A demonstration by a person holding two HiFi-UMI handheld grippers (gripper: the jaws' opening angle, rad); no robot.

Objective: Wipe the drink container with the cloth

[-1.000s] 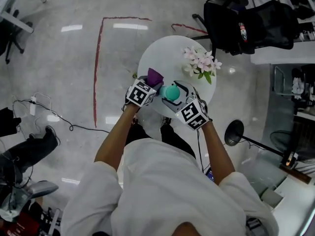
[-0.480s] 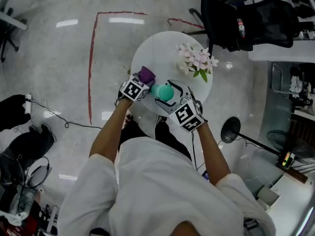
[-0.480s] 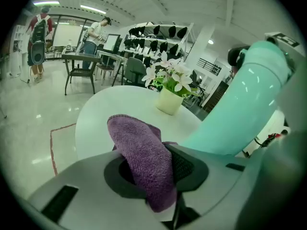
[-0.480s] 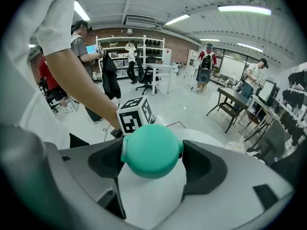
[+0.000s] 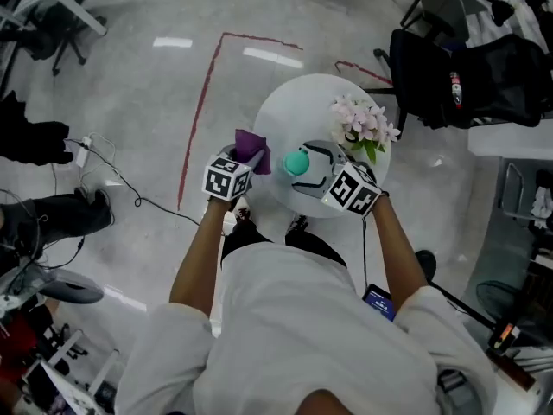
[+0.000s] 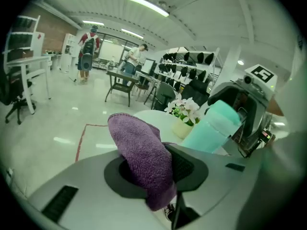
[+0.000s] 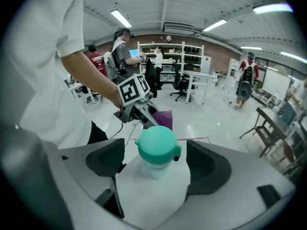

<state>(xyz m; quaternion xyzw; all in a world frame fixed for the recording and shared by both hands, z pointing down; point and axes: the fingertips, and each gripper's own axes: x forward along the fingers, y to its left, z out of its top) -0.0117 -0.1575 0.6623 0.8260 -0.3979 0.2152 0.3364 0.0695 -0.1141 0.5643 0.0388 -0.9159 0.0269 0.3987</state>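
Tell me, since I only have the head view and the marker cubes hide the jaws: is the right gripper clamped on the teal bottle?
Observer: No. The right gripper has just been opening its jaws; the bottle sits between them with a gap each side.
Operator: Is it standing by itself?
Observer: It appears to stand on the white table.
Operator: And the cloth?
Observer: The left gripper is shut on the purple cloth.
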